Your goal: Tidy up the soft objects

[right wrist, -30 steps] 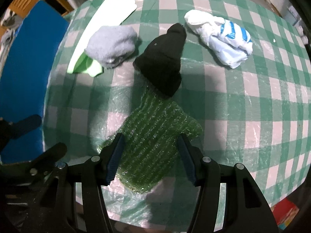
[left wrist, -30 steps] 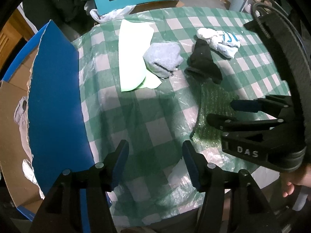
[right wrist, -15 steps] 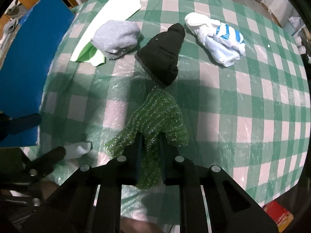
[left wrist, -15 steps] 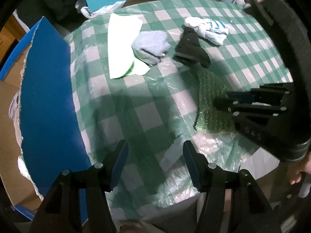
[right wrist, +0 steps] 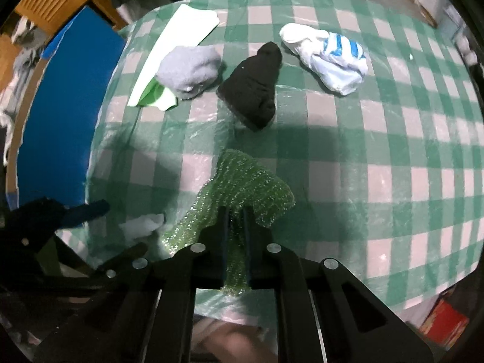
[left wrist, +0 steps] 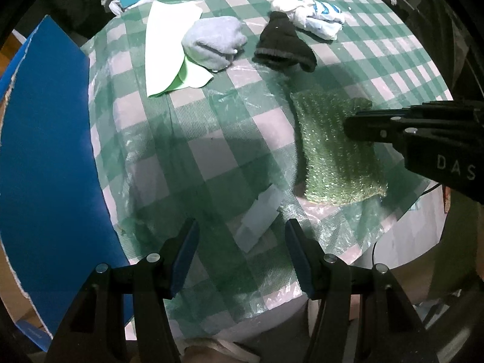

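Checked green tablecloth (right wrist: 393, 139) under plastic film; near its edge my right gripper (right wrist: 235, 211) pinches the glittery green cloth (right wrist: 242, 181) to lift it, while my left gripper (left wrist: 240, 243) hangs spread, ready to help

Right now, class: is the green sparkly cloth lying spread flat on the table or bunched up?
Bunched up. The right gripper is shut on the green sparkly cloth, which is puckered into folds around its jaws.

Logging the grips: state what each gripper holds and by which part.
The right gripper is shut on the green sparkly cloth, pinching its near edge. The left gripper is open and holds nothing.
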A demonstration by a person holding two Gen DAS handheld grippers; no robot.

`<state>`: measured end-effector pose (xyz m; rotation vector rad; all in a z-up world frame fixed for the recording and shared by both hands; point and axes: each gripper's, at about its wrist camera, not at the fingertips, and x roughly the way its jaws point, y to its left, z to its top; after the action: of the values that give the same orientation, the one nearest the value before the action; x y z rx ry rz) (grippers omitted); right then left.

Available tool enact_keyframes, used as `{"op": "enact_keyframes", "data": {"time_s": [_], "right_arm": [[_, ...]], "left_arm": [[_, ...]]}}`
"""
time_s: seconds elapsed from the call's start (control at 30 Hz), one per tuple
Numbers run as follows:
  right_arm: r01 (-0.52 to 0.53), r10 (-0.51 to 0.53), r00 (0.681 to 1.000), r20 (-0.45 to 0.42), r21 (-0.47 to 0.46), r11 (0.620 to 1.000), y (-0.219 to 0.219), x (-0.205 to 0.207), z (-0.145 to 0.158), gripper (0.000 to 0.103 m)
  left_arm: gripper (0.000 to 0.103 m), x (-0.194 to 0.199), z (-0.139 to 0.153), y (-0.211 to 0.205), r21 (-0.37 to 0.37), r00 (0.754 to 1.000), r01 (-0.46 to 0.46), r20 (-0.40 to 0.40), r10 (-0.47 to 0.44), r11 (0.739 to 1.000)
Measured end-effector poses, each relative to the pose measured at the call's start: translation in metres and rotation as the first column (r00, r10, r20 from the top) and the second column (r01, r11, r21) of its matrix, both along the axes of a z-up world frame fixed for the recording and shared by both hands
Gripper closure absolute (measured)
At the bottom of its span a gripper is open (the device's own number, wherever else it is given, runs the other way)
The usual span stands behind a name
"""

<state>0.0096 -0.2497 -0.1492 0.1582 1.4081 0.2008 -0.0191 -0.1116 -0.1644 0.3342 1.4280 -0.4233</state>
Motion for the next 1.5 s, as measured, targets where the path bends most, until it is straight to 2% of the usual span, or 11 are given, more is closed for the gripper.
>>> {"op": "enact_keyframes", "data": {"time_s": [0.03, 0.1, 0.2, 0.3, 0.4, 0.83, 0.93, 1.0, 1.03, 1.17, 1.5], "right_arm": [[0.001, -0.001, 1.0, 0.002, -0.008, 1.0, 0.001, -0.001, 0.0, 0.091], [0.011, -0.011, 1.0, -0.003, -0.016, 1.0, 0.001, 0.0, 0.0, 0.069], [0.038, -0.038, 0.999, -0.011, -0.001, 0.999, -0.002, 0.002, -0.002, 0.045], [0.056, -0.056, 0.998, -0.02, 0.005, 0.998, -0.003, 0.003, -0.004, 0.04], [0.056, -0.056, 0.998, -0.032, 0.001, 0.998, 0.002, 0.005, -0.009, 0.039], [-0.005, 0.002, 0.999, -0.051, -0.066, 0.998, 0.023, 0.008, -0.036, 0.039], [-0.034, 0.032, 0.999, -0.029, -0.102, 0.994, 0.028, 0.007, -0.036, 0.061], [-0.036, 0.034, 0.999, -0.026, -0.094, 0.995, 0.029, 0.006, -0.036, 0.082], [-0.041, 0.039, 0.999, -0.026, -0.084, 0.996, 0.029, 0.006, -0.036, 0.085], [-0.055, 0.054, 0.998, -0.012, -0.066, 0.996, 0.027, 0.005, -0.034, 0.089], [-0.035, 0.039, 0.997, 0.072, -0.057, 0.998, 0.007, 0.005, 0.003, 0.089]], "left_arm": [[0.043, 0.001, -0.001, 0.0, -0.002, 1.0, -0.002, -0.002, 0.002, 1.0], [0.047, 0.001, -0.004, 0.002, -0.007, 1.0, -0.005, -0.009, 0.005, 1.0], [0.06, 0.001, -0.01, 0.0, -0.005, 1.0, 0.002, -0.012, -0.002, 1.0], [0.077, -0.001, -0.012, -0.006, -0.027, 0.999, 0.023, -0.023, -0.024, 0.999], [0.082, -0.001, -0.014, -0.013, -0.025, 0.999, 0.037, -0.012, -0.037, 0.999], [0.085, 0.017, -0.011, -0.012, -0.035, 1.0, -0.019, 0.014, 0.019, 0.999], [0.085, 0.022, -0.011, -0.012, -0.042, 0.999, -0.03, 0.017, 0.031, 0.999], [0.085, 0.021, -0.006, -0.007, -0.042, 0.999, -0.035, 0.024, 0.036, 0.999], [0.085, 0.022, -0.005, -0.007, -0.044, 0.999, -0.037, 0.028, 0.038, 0.998], [0.085, 0.026, 0.002, -0.004, -0.051, 0.998, -0.049, 0.041, 0.051, 0.998], [0.085, 0.016, 0.041, 0.021, -0.083, 0.991, -0.074, 0.104, 0.082, 0.994]]}}
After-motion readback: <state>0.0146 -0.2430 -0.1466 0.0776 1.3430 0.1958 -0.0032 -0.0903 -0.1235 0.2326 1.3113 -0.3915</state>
